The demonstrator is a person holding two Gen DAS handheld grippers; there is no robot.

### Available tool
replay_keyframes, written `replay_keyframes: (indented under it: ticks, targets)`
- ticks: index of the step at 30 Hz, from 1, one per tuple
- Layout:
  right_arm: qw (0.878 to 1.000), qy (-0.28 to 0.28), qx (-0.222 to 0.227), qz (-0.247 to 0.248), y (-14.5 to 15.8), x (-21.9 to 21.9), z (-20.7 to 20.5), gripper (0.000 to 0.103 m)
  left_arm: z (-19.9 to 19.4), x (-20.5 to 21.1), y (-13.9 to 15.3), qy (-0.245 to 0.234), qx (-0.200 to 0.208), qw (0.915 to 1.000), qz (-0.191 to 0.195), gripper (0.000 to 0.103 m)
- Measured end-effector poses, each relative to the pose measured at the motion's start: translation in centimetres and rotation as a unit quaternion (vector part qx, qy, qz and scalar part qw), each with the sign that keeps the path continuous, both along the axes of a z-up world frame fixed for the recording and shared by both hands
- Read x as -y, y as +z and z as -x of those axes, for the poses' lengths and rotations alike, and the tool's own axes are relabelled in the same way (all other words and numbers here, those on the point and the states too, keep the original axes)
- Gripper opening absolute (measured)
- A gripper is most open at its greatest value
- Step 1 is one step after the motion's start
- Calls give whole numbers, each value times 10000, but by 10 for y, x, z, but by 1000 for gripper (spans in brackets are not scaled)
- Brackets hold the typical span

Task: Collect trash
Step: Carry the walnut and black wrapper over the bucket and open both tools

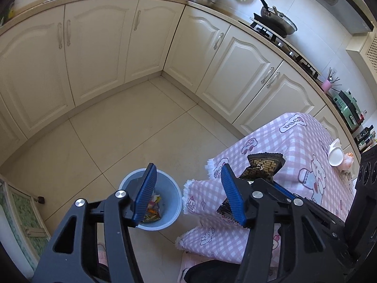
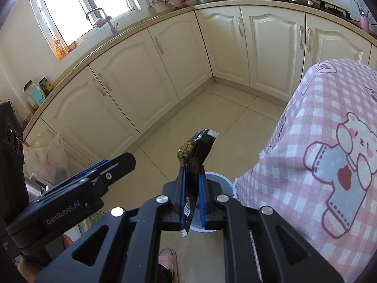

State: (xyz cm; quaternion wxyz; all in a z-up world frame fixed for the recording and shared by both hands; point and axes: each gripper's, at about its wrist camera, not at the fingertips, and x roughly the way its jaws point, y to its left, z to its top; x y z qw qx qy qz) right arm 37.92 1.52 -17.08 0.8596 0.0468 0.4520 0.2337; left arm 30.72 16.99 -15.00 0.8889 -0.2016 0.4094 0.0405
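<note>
A light blue trash bin [image 1: 170, 194] stands on the floor with several coloured wrappers [image 1: 153, 208] inside. My left gripper [image 1: 188, 172] hangs open above its right rim, with nothing between the blue pads. My right gripper [image 2: 191, 170] is shut on a black and gold snack wrapper [image 2: 195, 146], which sticks up past its fingertips. In the left wrist view that wrapper [image 1: 264, 165] shows just right of my left gripper, in front of the table. The bin's rim [image 2: 221, 181] lies directly under my right gripper. My left gripper [image 2: 113, 164] shows side-on at the left of the right wrist view.
A table under a pink checked cloth [image 1: 294, 141] stands right of the bin, with a white dish [image 1: 334, 156] on top. Cream cabinets [image 1: 99, 54] line the far walls. A plastic bag [image 2: 47, 160] sits at the left. A person's pink slipper [image 2: 167, 257] is below.
</note>
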Motion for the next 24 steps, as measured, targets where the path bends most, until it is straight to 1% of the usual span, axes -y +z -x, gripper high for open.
replay_keyframes:
  ticks: [9, 15, 17, 18, 20, 21, 24]
  targets:
    - [9999, 102, -75, -4, -6, -16, -5, 10, 1, -12, -10, 145, -135, 9998, -47, 58]
    - [9998, 169, -29, -65, -4, -27, -11, 10, 2, -22, -11, 302, -163, 9994, -63, 58]
    - [9998, 192, -2, -97, -2, -32, -14, 12, 2, -26, -11, 362, -159, 9992, -84, 59]
    - [9997, 189, 47, -124, 0, -35, -16, 16, 2, -26, -10, 382, -159, 9991, -110, 59]
    - [9996, 165, 153, -151, 3, -37, -18, 18, 2, -26, -9, 422, -151, 9988, -173, 61]
    - [9996, 154, 170, -158, 4, -39, -20, 21, 3, -28, -8, 442, -139, 9988, -184, 62]
    - [9996, 121, 215, -141, 6, -41, -24, 24, 3, -30, -6, 474, -134, 9986, -177, 62]
